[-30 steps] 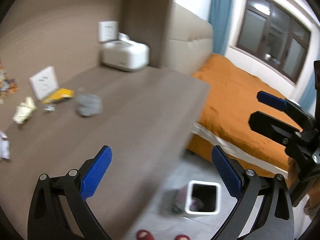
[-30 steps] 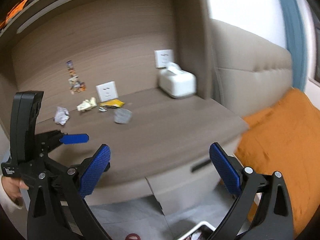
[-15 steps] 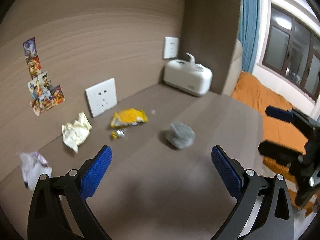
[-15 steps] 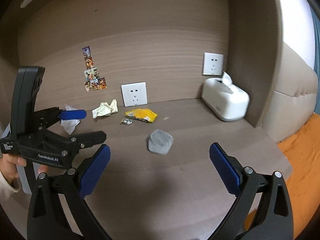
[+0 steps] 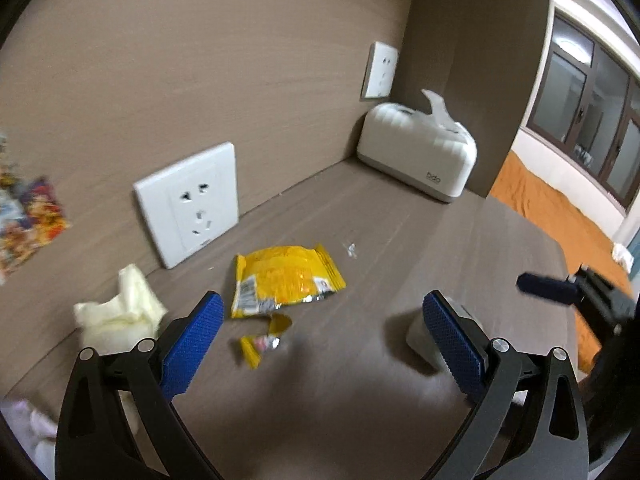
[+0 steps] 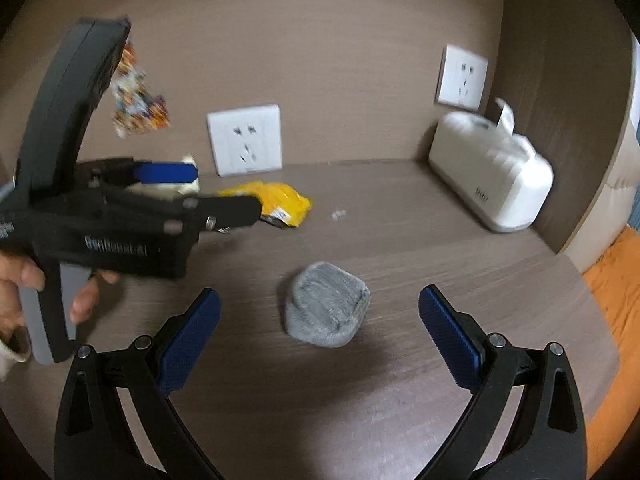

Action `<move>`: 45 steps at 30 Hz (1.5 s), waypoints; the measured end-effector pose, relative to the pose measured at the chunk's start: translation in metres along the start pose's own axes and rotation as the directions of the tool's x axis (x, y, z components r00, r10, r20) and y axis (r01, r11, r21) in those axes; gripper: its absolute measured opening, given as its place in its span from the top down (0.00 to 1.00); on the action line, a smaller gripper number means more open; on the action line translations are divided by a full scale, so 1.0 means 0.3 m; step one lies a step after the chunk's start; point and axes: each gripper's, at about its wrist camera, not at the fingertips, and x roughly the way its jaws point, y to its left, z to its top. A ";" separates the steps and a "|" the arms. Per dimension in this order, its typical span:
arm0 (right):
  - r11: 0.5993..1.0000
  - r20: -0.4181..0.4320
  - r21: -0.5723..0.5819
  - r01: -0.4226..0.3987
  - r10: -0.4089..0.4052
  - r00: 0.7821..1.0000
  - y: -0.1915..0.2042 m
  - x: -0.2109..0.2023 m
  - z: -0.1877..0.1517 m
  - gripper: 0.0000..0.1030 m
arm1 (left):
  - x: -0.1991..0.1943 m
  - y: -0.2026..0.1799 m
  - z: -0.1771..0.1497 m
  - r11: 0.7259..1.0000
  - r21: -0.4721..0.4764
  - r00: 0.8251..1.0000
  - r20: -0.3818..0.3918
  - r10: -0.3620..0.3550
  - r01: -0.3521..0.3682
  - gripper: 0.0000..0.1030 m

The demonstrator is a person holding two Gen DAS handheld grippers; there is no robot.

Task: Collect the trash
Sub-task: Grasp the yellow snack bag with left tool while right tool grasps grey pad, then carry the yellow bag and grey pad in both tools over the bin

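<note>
Both hand-held grippers (image 5: pixel 320 344) closer, wide apart.

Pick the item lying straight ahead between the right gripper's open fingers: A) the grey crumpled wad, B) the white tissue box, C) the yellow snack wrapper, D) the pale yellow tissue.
A: in the right wrist view the grey crumpled wad lies on the desk just ahead of the open right gripper, centred between its fingers, while the yellow snack wrapper lies farther back near the wall socket.
</note>
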 end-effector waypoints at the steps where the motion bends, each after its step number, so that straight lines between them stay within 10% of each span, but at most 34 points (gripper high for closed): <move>1: 1.000 -0.014 0.000 0.009 -0.009 1.000 -0.001 0.028 0.004 0.04 | 0.028 0.008 0.008 1.000 -0.006 1.000 -0.011 0.001 -0.001 0.05; 5: 1.000 -0.048 0.000 0.011 -0.011 0.999 0.002 0.096 0.013 0.05 | 0.121 0.034 0.025 1.000 -0.007 0.998 -0.056 0.016 -0.017 0.05; 10: 1.000 -0.109 0.001 -0.015 0.015 0.994 0.004 0.152 0.008 0.35 | 0.206 0.058 0.045 0.999 -0.021 0.993 -0.116 0.029 -0.032 0.07; 20: 1.000 -0.128 0.002 0.003 -0.003 0.992 -0.014 0.126 -0.007 0.65 | 0.234 0.025 0.040 0.996 0.042 0.985 -0.150 0.082 -0.076 0.89; 45: 0.987 0.059 0.159 0.025 -0.035 0.998 -0.179 -0.430 -0.105 0.67 | -0.229 -0.380 -0.070 0.992 0.109 0.994 -0.097 -0.057 0.067 0.89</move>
